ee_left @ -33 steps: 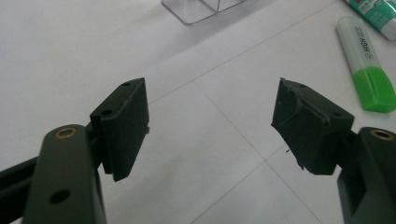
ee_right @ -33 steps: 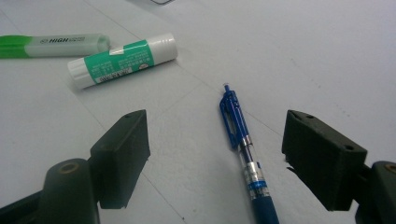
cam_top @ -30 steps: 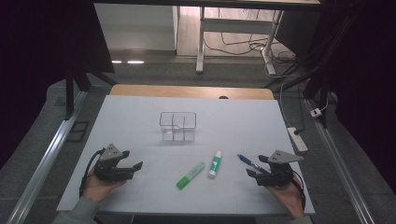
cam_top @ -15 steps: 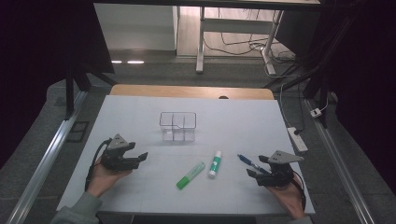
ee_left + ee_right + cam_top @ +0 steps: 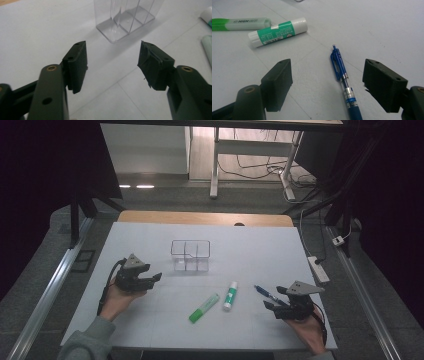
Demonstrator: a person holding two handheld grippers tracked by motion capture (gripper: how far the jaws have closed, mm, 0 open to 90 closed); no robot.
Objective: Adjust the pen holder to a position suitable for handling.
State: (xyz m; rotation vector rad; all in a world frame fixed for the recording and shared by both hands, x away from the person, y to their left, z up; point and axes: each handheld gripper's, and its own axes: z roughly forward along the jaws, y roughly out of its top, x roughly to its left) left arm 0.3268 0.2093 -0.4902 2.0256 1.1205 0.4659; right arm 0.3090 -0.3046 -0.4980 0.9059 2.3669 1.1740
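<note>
A clear plastic box (image 5: 190,255) with compartments stands mid-table; the left gripper view has it (image 5: 127,18) just ahead of the jaws. My left gripper (image 5: 157,277) (image 5: 112,65) is open, its jaws have just been closing, and nothing is between them. In front of the box lie a green highlighter (image 5: 204,307), a green-and-white glue stick (image 5: 230,295) and a blue pen (image 5: 264,293). My right gripper (image 5: 271,299) (image 5: 328,80) is open near the front right edge. The pen (image 5: 342,75) lies on the table between its jaws, untouched, with the glue stick (image 5: 278,32) and highlighter (image 5: 239,23) beyond.
A white sheet (image 5: 260,245) covers the table, and a strip of wood (image 5: 200,217) shows along the far edge. A power strip (image 5: 317,269) lies off the right side. A metal rail (image 5: 45,290) runs along the left.
My left gripper has moved forward and to the right, toward the clear box, and its jaws stand narrower. The right gripper and the three items have kept still.
</note>
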